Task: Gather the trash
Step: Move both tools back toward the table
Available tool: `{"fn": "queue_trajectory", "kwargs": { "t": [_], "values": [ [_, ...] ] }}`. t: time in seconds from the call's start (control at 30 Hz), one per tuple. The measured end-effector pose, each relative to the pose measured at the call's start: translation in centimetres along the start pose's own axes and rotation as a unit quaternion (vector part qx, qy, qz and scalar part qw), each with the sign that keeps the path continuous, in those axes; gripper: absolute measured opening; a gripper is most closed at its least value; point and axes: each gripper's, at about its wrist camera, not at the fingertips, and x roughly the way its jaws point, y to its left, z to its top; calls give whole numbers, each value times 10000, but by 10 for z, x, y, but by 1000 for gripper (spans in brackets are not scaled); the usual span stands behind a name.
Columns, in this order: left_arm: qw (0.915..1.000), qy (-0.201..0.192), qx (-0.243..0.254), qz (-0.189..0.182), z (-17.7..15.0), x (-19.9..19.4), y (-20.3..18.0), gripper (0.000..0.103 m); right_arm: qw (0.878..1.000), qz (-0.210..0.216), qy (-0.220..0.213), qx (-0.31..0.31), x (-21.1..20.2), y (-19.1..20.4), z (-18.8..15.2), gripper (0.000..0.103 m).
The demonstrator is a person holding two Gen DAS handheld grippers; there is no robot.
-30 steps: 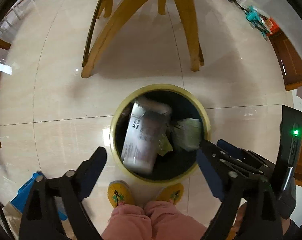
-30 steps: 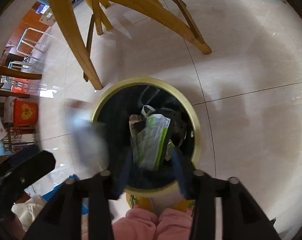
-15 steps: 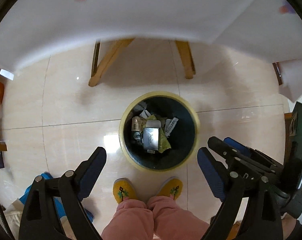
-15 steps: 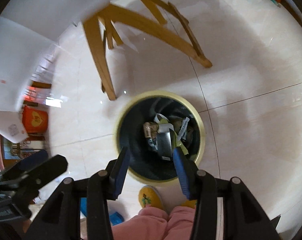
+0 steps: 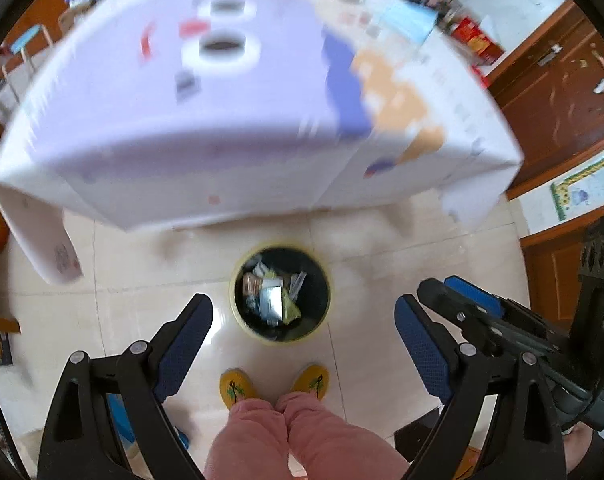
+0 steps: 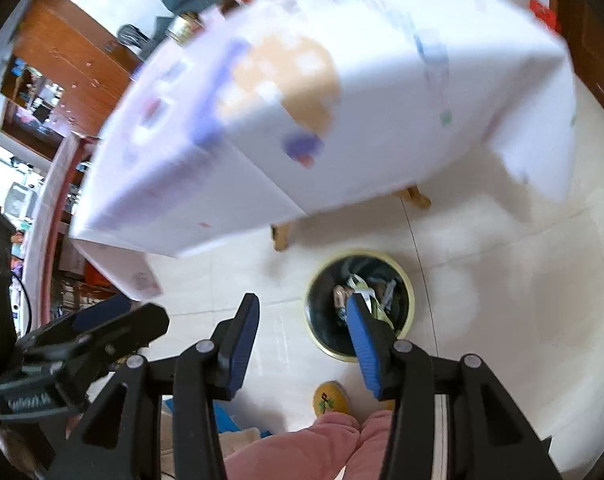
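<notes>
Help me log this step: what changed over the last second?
Both grippers rose away from the trash bin, bringing the table top into view; the wrappers released a second ago now lie in the bin. Left gripper and right gripper stay open and empty.

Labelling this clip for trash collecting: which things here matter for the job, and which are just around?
Job:
- trash bin
- wrappers inside it
- left gripper, open
- right gripper, open

Around:
- covered table
- yellow slippers
- wooden door

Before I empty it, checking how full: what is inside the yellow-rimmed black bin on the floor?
Inside the yellow-rimmed black bin lies a loose heap of wrappers and crumpled packets, with a silvery one on top. Whatever is beneath that heap is covered.
</notes>
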Motion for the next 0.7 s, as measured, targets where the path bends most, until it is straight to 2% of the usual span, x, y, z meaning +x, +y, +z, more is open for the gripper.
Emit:
{"fn": "queue_trajectory", "kwargs": {
  "t": [0.23, 0.4, 0.6, 0.7],
  "values": [
    [9975, -560, 436, -32, 38, -86, -8, 91, 9958, -109, -767, -484, -84, 51, 22, 50],
    [9925, -1138, 456, 0, 61, -136, -7, 91, 9866, -363, -1320, -885, -127, 80, 38, 50],
    [9886, -1394, 569, 38, 84, -162, -2, 87, 9773, -576, -1778, -994, -152, 99, 47, 50],
    [9872, -1473, 608, 65, 99, -166, -4, 87, 9757, -638, -1858, -973, -157, 101, 56, 50]
  ]
}}
